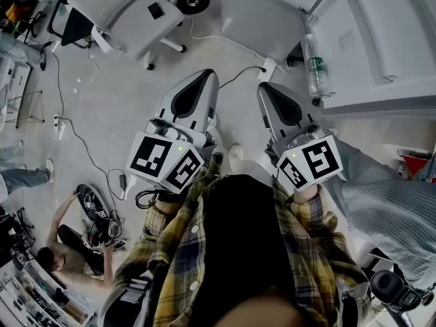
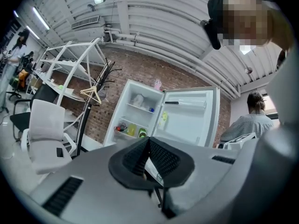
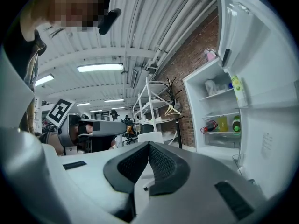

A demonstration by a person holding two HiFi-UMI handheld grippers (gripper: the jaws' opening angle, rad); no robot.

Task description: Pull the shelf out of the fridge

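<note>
The white fridge [image 2: 138, 116] stands open some way ahead, its door [image 2: 192, 117] swung to the right. Inside, an upper shelf [image 2: 140, 107] carries a white item and a lower shelf [image 2: 127, 134] carries yellow and green bottles. The right gripper view has the same fridge [image 3: 218, 120] at the right, with its shelf [image 3: 217, 95] in sight. In the head view both grippers point at the floor, well short of the fridge [image 1: 368, 53]. My left gripper [image 1: 203, 79] and right gripper [image 1: 266, 89] are both shut with nothing in them.
A white office chair [image 1: 126, 12] stands at the upper left on the floor, with cables [image 1: 75, 131] trailing across it. A person crouches at the lower left [image 1: 65, 254]. Another person in a checked shirt [image 1: 388, 206] stands at the right. White racks [image 2: 70, 66] line the brick wall.
</note>
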